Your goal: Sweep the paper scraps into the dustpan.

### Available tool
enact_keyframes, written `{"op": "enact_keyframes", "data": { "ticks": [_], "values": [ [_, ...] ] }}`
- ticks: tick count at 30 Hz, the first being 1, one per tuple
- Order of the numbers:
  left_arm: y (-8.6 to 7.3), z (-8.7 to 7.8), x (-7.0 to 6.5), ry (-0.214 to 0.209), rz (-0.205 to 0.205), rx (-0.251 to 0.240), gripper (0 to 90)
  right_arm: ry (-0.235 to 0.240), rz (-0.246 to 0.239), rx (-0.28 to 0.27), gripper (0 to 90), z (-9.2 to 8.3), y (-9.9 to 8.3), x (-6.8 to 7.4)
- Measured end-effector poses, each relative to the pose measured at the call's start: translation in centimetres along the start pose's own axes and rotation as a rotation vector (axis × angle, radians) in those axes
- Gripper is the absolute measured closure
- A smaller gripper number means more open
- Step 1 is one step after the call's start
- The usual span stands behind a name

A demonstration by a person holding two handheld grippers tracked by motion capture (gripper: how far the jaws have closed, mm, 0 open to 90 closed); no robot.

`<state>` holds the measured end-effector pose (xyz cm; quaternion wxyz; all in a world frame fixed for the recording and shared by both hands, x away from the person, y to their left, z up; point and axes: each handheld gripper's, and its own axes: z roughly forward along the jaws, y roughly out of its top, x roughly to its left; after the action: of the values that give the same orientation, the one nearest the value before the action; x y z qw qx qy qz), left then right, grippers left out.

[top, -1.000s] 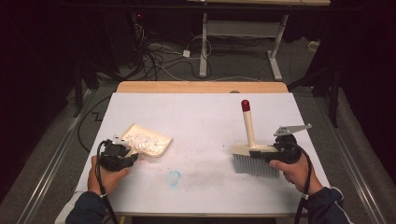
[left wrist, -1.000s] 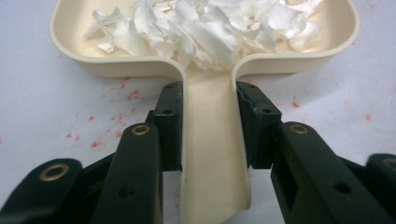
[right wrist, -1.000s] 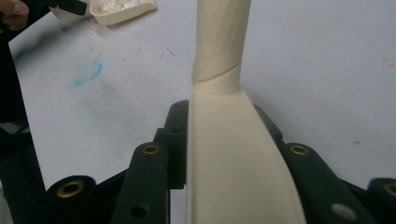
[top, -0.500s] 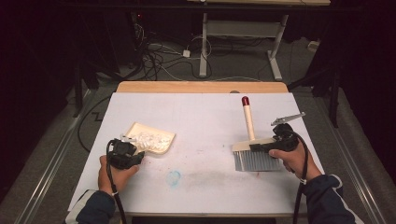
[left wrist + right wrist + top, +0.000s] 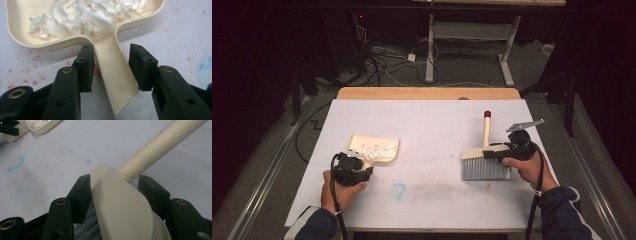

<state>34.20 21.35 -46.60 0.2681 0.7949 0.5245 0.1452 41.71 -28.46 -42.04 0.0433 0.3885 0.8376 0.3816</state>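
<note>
1. The left gripper [image 5: 357, 167] sits at about 7 o'clock on the white table [image 5: 437, 125], with the cream dustpan [image 5: 373, 149] just beyond it toward 1 o'clock.
2. In the left gripper view the dustpan's handle [image 5: 112, 75] runs between the 2 jaws. They have just been opening; the left pad lies at the handle's edge, the right pad stands a little apart, so nothing is clamped.
3. White shreds [image 5: 90, 15] fill the pan at 12 o'clock from those jaws.
4. The right gripper [image 5: 502, 152] lies at about 4 o'clock on the table, at the hand brush [image 5: 484, 160].
5. In the right gripper view the brush's cream head [image 5: 120, 205] lies between the jaws, which have just been opening and stand moderately wide, apart from it on the right.
6. The brush's handle [image 5: 486, 131] points to 12 o'clock, its red tip [image 5: 487, 114] farthest out, grey bristles [image 5: 484, 170] toward 6 o'clock.
7. A blue smudge [image 5: 398, 190] marks the table at 6 o'clock, between both hands.
</note>
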Motion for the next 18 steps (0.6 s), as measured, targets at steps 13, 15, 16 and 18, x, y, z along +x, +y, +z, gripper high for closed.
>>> {"op": "enact_keyframes", "data": {
  "ticks": [13, 15, 16, 18],
  "values": [
    [0.0, -1.0, 0.3, 0.025, 0.08, -0.056, 47.9, -0.018, -0.068, 0.017, 43.7, -0.5, 0.2, -0.9],
    [0.1, -1.2, 0.1, 0.028, 0.093, -0.071, 45.7, -0.058, -0.088, -0.003, 43.4, -0.9, 0.3, -0.9],
    [0.1, -1.4, 0.0, 0.031, 0.099, -0.082, 45.0, -0.073, -0.089, -0.011, 44.2, -1.0, 0.3, -1.0],
    [0.1, -1.6, -0.2, 0.041, 0.113, -0.096, 41.2, -0.107, -0.074, -0.017, 47.4, -1.0, 0.3, -1.1]
  ]
}}
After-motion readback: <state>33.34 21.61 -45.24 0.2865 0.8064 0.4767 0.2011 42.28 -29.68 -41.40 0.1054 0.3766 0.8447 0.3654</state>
